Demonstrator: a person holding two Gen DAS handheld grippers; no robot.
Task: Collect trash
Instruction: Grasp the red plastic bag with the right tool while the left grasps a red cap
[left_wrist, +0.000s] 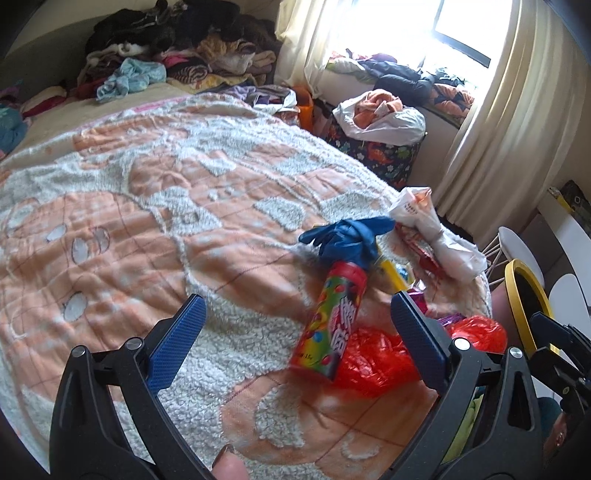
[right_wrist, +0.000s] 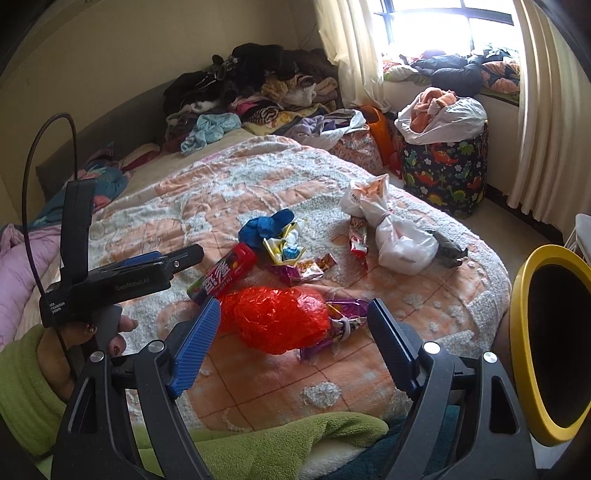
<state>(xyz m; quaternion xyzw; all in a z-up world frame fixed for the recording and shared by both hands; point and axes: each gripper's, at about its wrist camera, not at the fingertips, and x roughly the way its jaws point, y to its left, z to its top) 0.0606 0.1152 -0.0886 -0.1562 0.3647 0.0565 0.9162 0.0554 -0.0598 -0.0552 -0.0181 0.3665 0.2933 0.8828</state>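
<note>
I have both grippers over the bed (right_wrist: 424, 325), nothing held. The right gripper (right_wrist: 291, 321) has its jaws spread wide and empty, framing the red plastic bag (right_wrist: 277, 317) at centre of the right wrist view, and the left gripper (left_wrist: 295, 317) likewise has its jaws spread, with the candy tube (left_wrist: 332, 321) lying between them in the lower centre of its view. The trash sits clustered on the blanket: the tube touching the red bag, a purple wrapper (right_wrist: 340, 325) tucked under the bag's right side, the blue glove (right_wrist: 266, 225) and loose foil wrappers (right_wrist: 295, 266) just above, and the knotted white bag (right_wrist: 399, 240) to the upper right. The yellow-rimmed bin (right_wrist: 554, 339) stands at the right edge of the frame, beside the bed. Risks, in my judgement: the two grippers are close together, and closing on neighbouring items could bring their fingers into collision. The red bag is thin and crinkly; a shallow pinch may slip off, or snag the fleecy blanket and drag it. Lifting the bag may carry the purple wrapper partway and drop it on the floor. The tube is round and may roll out of a poorly centred grip.
</note>
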